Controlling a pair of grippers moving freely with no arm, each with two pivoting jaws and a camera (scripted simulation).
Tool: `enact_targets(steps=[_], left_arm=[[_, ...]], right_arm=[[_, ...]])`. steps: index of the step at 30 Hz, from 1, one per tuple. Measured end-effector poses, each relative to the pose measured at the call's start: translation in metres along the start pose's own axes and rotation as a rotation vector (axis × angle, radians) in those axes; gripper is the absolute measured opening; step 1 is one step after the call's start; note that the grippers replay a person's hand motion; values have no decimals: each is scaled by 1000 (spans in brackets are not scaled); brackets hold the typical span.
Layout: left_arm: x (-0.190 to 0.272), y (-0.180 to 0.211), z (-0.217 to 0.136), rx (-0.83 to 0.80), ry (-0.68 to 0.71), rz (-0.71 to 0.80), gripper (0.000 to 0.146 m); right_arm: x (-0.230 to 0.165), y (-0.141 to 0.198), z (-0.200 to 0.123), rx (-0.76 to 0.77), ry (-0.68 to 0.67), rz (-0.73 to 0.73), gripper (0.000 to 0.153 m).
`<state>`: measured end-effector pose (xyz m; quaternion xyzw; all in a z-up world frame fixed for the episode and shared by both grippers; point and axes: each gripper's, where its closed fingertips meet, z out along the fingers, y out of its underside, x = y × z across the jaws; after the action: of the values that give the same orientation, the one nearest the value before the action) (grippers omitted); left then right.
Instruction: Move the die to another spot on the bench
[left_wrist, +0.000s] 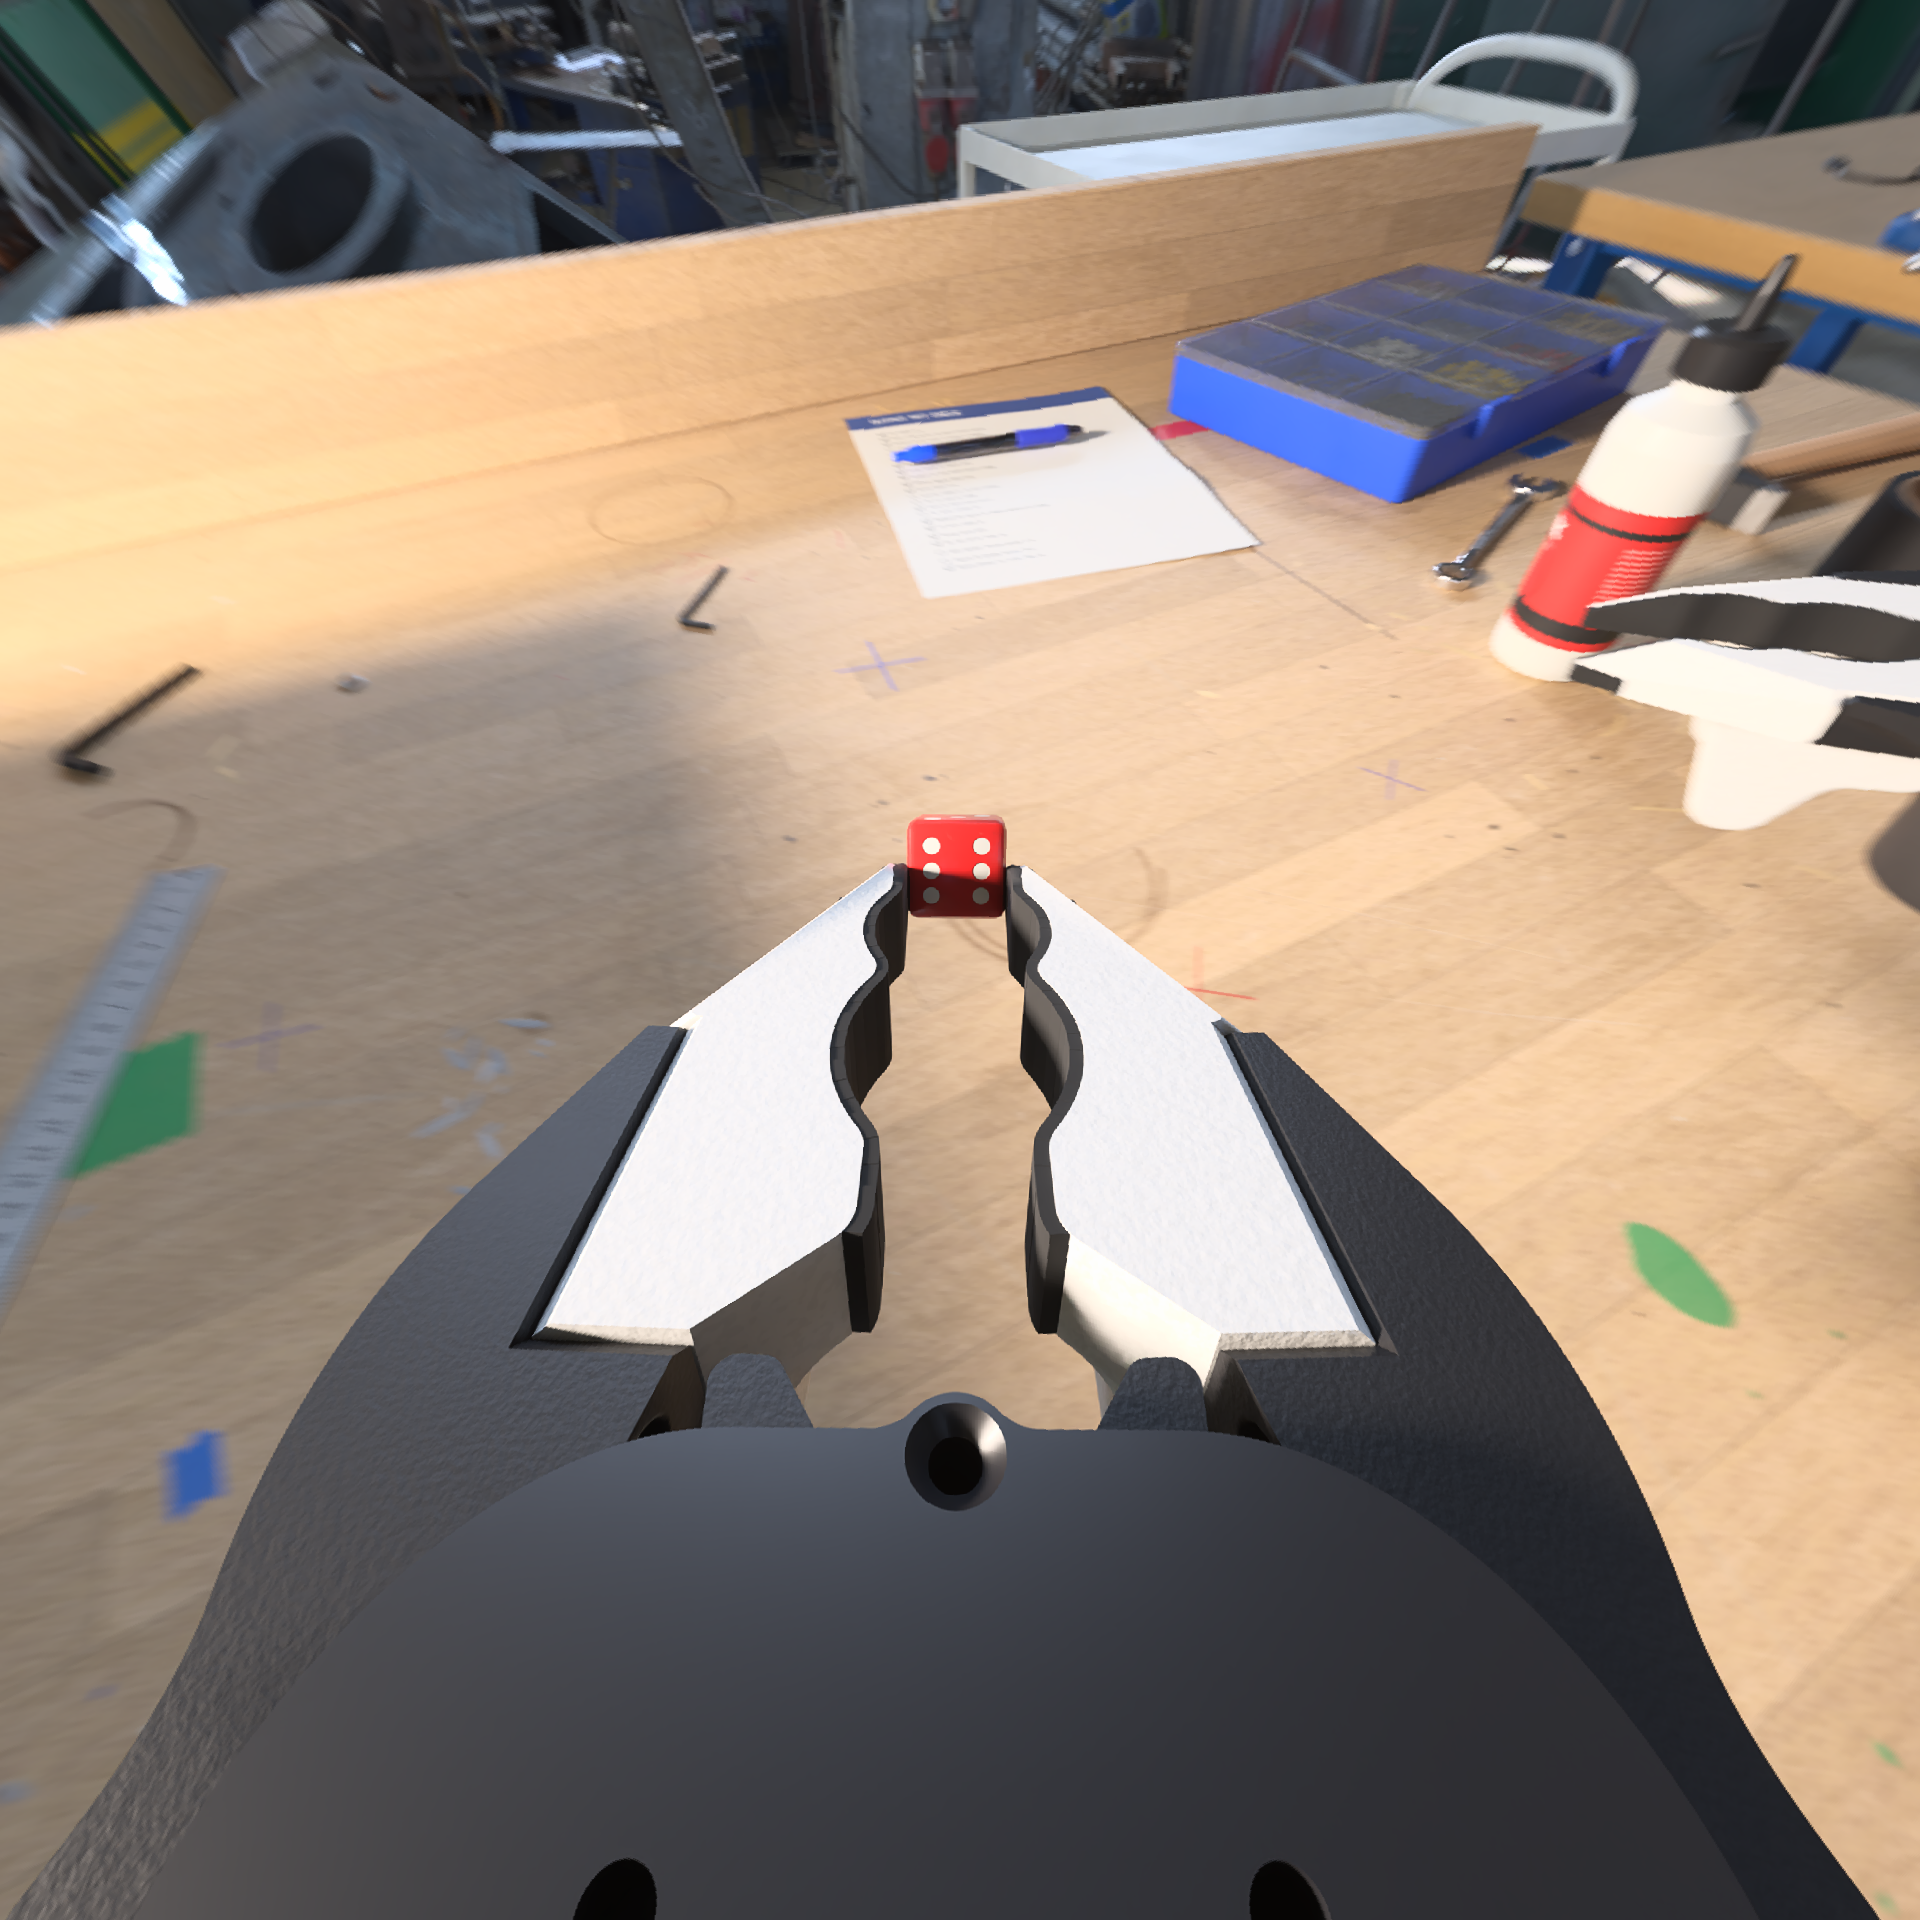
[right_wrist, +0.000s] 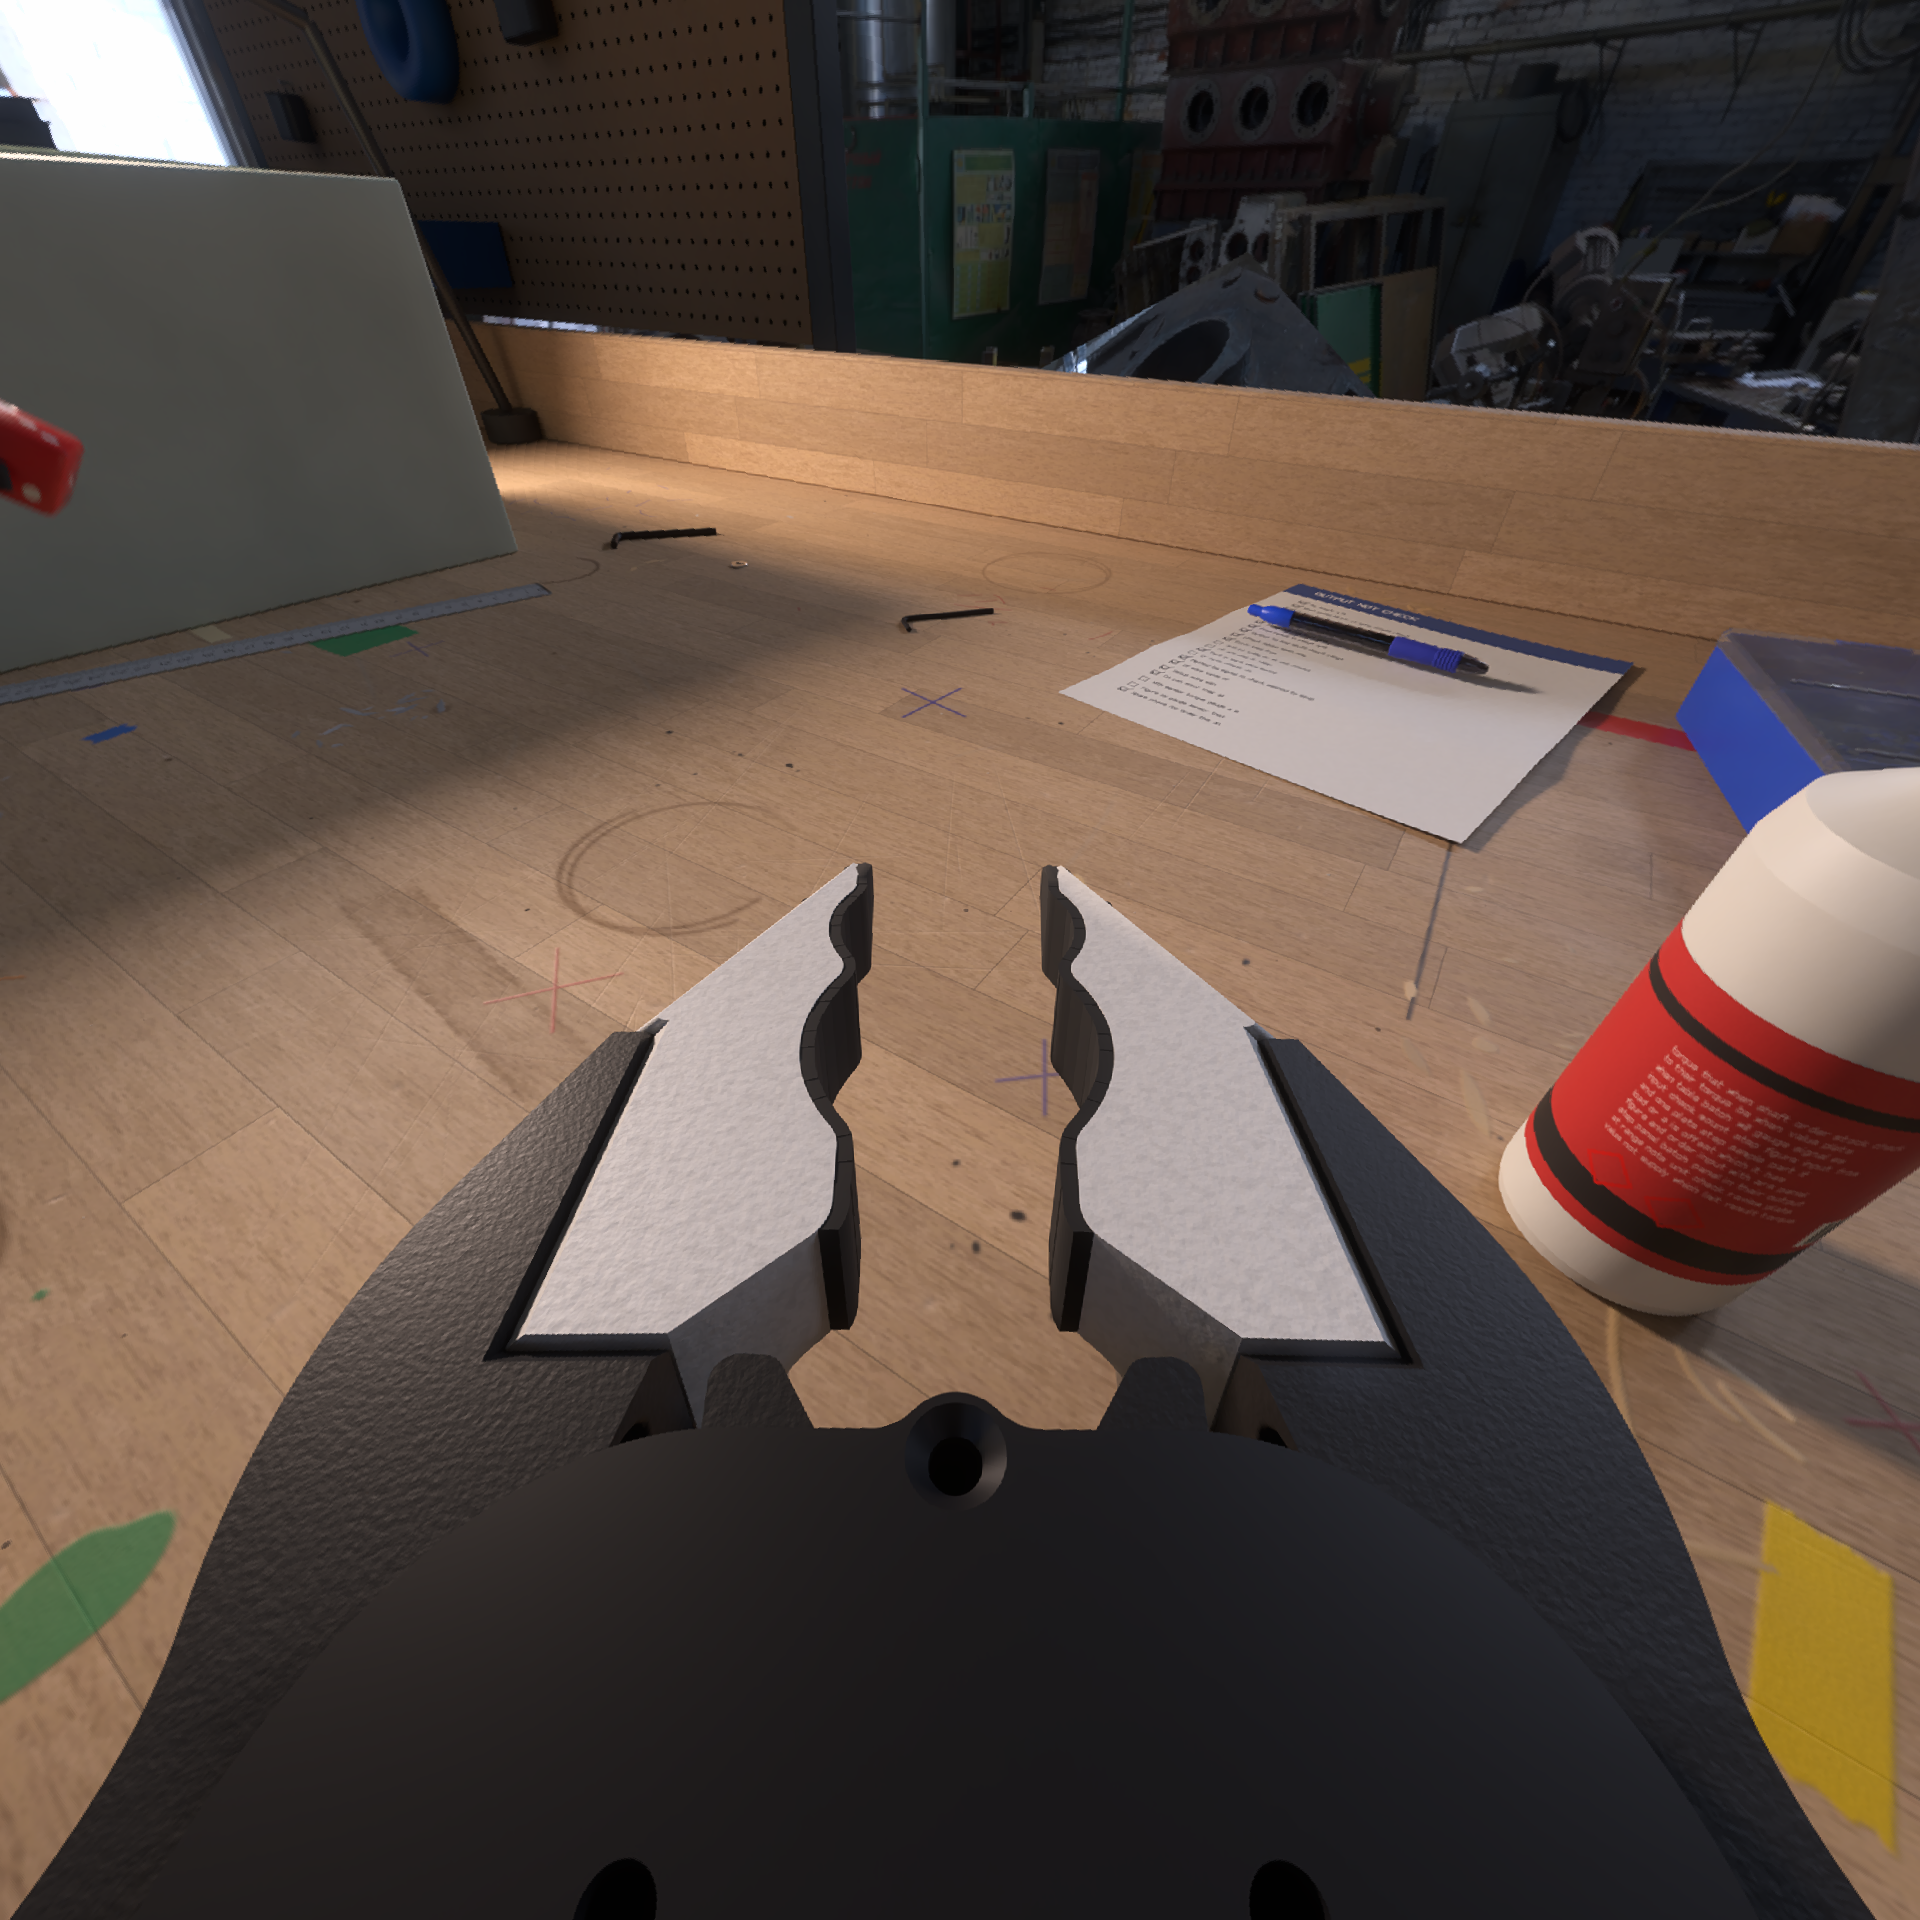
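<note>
Your left gripper (left_wrist: 956, 883) has its jaws drawn in tight on the red die (left_wrist: 956, 865), which sits pinched between the two fingertips with its six white pips facing you. The die looks raised above the wooden counter (left_wrist: 1351, 1039), though how far you cannot tell. It also shows at the far left edge of the right wrist view, red against a pale green board (right_wrist: 208, 395) that leans on the counter.

Your right gripper (right_wrist: 956, 883) holds nothing; its jaws stand parted with bare wood showing between the fingertips. In the left wrist view it shows at the right edge, low over the counter.

Just beside the right gripper, to its right, stands a white glue bottle (right_wrist: 1745, 1091) with a red band and a black nozzle. A small spanner (left_wrist: 1496, 530) lies near the bottle. A green tape patch (left_wrist: 1678, 1273) and a yellow tape strip (right_wrist: 1818, 1662) mark the near counter.

Farther out, a steel ruler (right_wrist: 281, 639) lies to the left, and two black hex keys (right_wrist: 945, 617) lie well apart on the wood. Ahead and to the right, a sheet of paper (left_wrist: 1049, 509) lies flat with a blue pen (left_wrist: 987, 444) resting on it. Beyond the paper is a blue parts box (left_wrist: 1403, 384) with a clear lid. A low wooden wall (left_wrist: 623, 312) closes the far edge of the counter.
</note>
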<state>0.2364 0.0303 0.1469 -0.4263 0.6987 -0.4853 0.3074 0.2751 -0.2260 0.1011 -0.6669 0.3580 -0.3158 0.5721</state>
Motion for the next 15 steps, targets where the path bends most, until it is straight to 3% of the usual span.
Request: enact_targets(steps=[4, 8, 11, 15], left_arm=[[33, 13, 10, -8, 101, -26, 18], [54, -2, 35, -43, 222, 68, 18], [69, -21, 65, -72, 335, 275, 18], [85, -30, 118, -250, 497, 522, 18]], right_arm=[[-1, 1, 0, -4, 8, -17, 32], [3, 1, -2, -2, 22, -12, 31], [5, 1, -4, 4, 24, 4, 30], [4, 0, -4, 6, 23, 4, 29]])
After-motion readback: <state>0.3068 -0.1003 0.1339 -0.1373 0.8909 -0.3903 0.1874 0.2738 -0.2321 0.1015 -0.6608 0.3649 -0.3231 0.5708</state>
